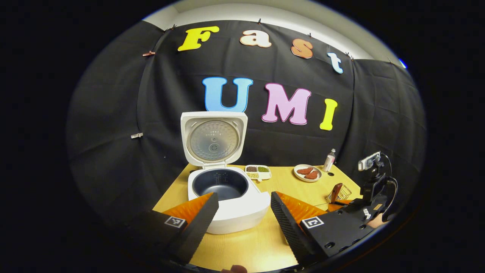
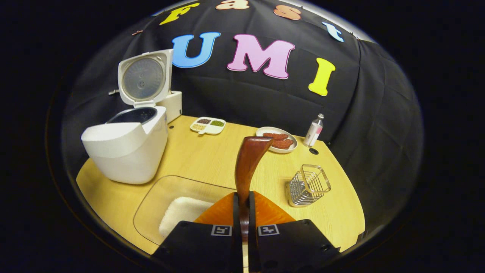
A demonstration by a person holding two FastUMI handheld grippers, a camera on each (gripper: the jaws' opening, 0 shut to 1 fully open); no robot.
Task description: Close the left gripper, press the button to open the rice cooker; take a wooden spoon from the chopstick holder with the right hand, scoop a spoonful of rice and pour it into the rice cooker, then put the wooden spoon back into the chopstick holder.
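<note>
In the left gripper view, we see the left tool (image 1: pixel 244 212) released, its two fingers spread wide on either side of the white rice cooker (image 1: pixel 231 204). The cooker stands on the pale wooden bench (image 1: pixel 280 189) with its lid (image 1: pixel 214 138) raised upright and the dark inner pot (image 1: pixel 219 184) exposed. Farther off to the right, the right tool (image 1: pixel 343 203) sits close to the wire chopstick holder (image 1: pixel 341 194).

In the right gripper view, we see the right tool (image 2: pixel 244 204) clenched on the handle of the dark brown wooden spoon (image 2: pixel 248 163), whose bowl points up and away. Below it lies a clear glass dish (image 2: pixel 151 201) holding white rice (image 2: pixel 182 214). The wire chopstick holder (image 2: pixel 307 184) stands to the right, near the spoon but apart from it. The open rice cooker (image 2: pixel 127 151) stands at the left. Behind are a divided white tray of grains (image 2: pixel 208 126), a white plate of reddish pieces (image 2: pixel 276 140) and a small bottle (image 2: pixel 314 131).
</note>
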